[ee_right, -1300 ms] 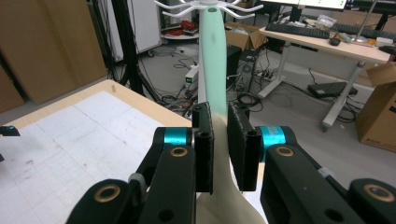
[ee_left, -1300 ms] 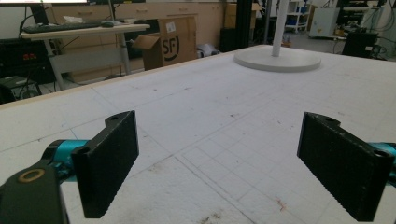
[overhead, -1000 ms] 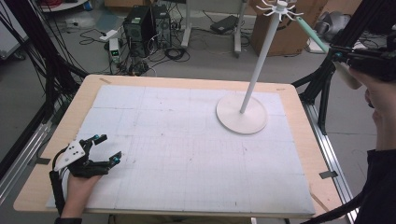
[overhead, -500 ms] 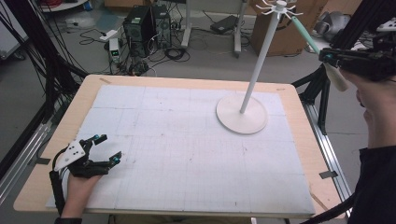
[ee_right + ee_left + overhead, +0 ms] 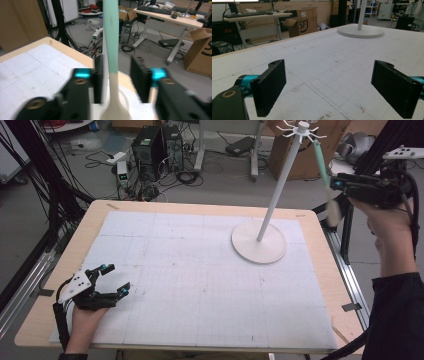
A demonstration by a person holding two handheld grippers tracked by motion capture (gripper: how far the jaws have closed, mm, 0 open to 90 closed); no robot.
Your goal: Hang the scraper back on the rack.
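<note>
Resting on the white gridded mat at about seven o'clock of the wooden-edged table, the left gripper sits in the person's left hand with its two black jaws spread wide and nothing between them; the left gripper view shows bare mat between the ribbed pads.

Toward one o'clock on the mat stands a white hanger stand with a round flat base and a tall slim pole topped by small hooks. A long utensil with a mint-green handle and a cream-white lower end hangs from one of those hooks, off the table's edge at about two o'clock.

Raised beside it at three o'clock, the right gripper is held in the person's right hand. In the right gripper view the utensil's handle runs between the two jaws, which are parted with a gap on one side; the frame is blurred, so whether the nearer pad touches it cannot be told.
</note>
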